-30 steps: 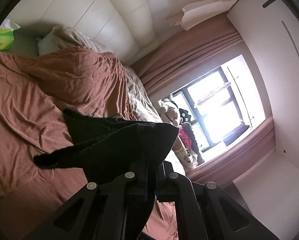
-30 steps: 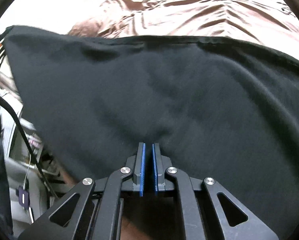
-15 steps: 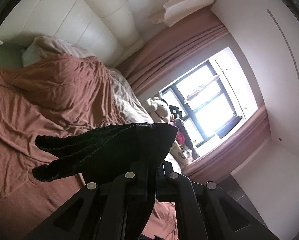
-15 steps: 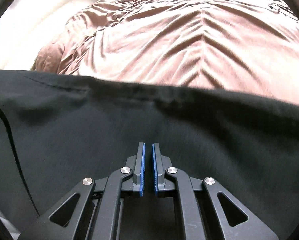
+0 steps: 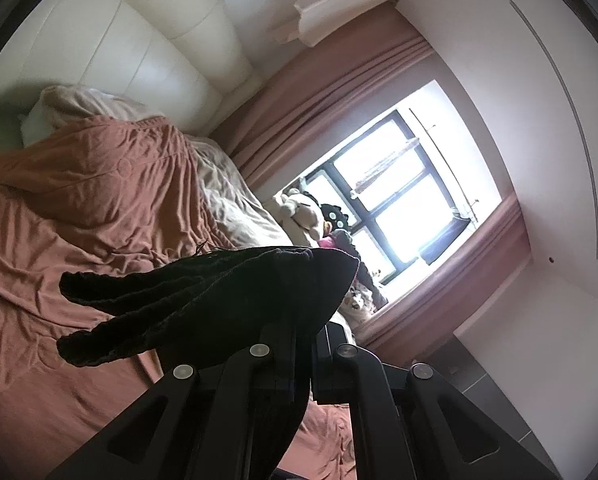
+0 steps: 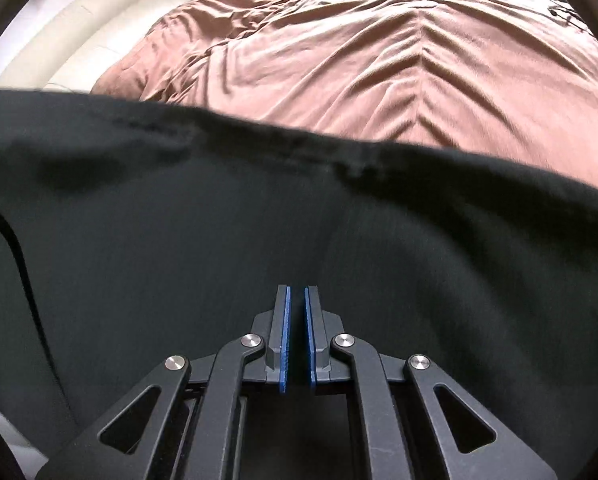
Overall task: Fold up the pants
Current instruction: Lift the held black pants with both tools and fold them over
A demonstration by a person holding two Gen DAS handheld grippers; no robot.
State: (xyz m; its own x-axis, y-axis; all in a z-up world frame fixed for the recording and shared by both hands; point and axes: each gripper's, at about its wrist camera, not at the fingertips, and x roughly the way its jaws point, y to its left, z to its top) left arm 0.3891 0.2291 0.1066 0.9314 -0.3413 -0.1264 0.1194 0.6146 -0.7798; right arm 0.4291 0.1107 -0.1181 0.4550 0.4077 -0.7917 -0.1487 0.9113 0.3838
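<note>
- Left tool (image 5: pixel 299 344) clamped on a bunched black edge of the pants (image 5: pixel 203 300); looks like the gathered waistband, but too dark to be sure.
- Held edge is up off the bed (image 5: pixel 59 240), fabric sticking out sideways past the jaws and a bit hanging down below them.
- Right tool (image 6: pixel 295 332) closed too, blue pads (image 6: pixel 285 336) nearly together with a thin dark layer between them; reads as a pinch on the pants, cloth is spread wide right in front of the lens.
- In the right wrist view the pants span the frame as a stretched sheet, top hem running across, brown quilt (image 6: pixel 399 60) beyond.
- Likely reason for the two grips: hold the garment taut in the air between both hands so it hangs flat before laying it down on the bed for a fold.
- Fold not yet made, judging by the open spread.
- Background: window (image 5: pixel 399 200), pink curtains (image 5: pixel 319 92), soft toys (image 5: pixel 303 212) on the sill side.
</note>
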